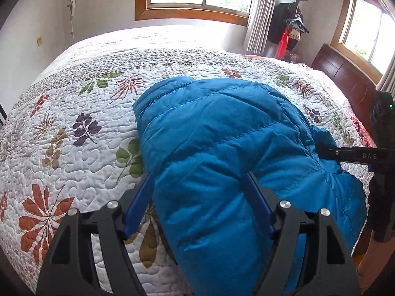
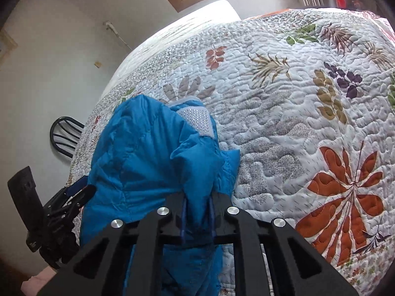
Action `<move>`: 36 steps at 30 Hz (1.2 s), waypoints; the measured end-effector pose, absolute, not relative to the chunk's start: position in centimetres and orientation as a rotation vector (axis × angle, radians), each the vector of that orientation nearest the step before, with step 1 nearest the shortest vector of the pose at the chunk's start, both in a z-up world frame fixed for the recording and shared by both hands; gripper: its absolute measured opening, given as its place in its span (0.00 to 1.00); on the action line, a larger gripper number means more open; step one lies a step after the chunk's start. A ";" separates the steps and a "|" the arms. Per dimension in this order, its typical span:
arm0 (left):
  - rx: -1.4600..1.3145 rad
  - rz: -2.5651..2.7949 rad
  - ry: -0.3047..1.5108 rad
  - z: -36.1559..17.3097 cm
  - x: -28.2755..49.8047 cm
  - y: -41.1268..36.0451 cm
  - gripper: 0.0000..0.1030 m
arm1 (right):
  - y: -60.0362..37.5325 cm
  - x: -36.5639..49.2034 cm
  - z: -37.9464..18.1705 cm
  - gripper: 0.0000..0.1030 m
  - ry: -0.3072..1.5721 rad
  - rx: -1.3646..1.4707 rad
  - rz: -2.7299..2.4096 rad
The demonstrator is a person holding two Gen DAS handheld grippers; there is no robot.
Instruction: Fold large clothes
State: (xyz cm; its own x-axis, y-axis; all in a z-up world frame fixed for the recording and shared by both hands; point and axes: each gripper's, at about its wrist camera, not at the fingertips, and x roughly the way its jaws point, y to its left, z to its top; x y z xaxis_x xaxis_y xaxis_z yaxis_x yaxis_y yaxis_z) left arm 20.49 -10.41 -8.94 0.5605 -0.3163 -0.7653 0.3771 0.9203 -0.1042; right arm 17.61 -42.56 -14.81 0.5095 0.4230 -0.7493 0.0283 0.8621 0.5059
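A blue puffer jacket [image 1: 217, 133] lies bunched on the bed near its front edge; it also shows in the right wrist view [image 2: 138, 162] with a white dotted lining patch [image 2: 197, 120]. My left gripper [image 1: 200, 185] has its blue fingers [image 1: 140, 197] wide apart, with a thick roll of the jacket between them. My right gripper [image 2: 197, 202] is shut on a fold of the jacket. The right gripper also shows at the right edge of the left wrist view [image 1: 328, 153], its tip in the jacket. The left gripper shows at the left of the right wrist view [image 2: 74, 194].
The bed carries a white quilt with leaf prints [image 1: 74, 113], also in the right wrist view [image 2: 296, 113]. A dark wooden headboard [image 1: 345, 74] is at the right. A coat rack [image 1: 293, 24] stands in the corner. A black chair [image 2: 65, 135] stands by the bed.
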 end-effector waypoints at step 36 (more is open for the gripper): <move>-0.237 -0.624 1.073 -11.2 19.1 -4.8 0.89 | -43.1 13.1 -14.8 0.75 1.036 0.592 0.352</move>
